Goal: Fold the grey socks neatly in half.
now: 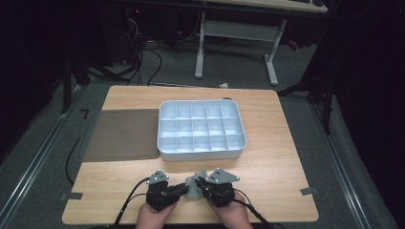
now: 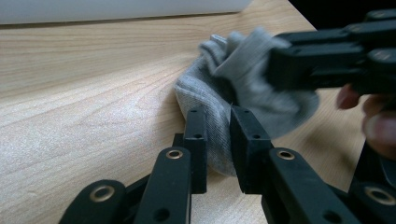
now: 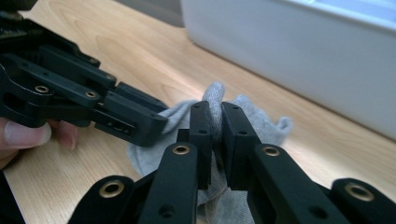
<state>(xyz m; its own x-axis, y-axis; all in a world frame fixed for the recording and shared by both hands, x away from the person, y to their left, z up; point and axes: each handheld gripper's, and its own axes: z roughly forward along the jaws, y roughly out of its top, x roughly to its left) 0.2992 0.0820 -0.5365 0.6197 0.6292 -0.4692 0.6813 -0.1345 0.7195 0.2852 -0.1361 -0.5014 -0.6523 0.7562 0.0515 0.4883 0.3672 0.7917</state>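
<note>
Both grippers work one grey sock point(image 1: 193, 187) on the surface point(image 1: 267, 167): the left gripper point(image 2: 214, 122) and the right gripper point(image 3: 212, 116) each have their fingers clamped on its fabric. The step seems to be folding or bundling it. The next move probably needs one gripper to keep its pinch while the other lets go, perhaps toward the white tray point(image 1: 200, 153).

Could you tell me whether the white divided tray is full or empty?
Empty: in the high view every compartment of the tray shows bare.

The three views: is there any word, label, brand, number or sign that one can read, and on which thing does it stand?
None can be read.
The white divided tray: plain walls, no label.
The grey sock, pinched by the left claw and the right claw: plain knit, no logo.
The claws: black parts with brass rivets, no markings.
The wooden table and the dark mat: no print.
</note>
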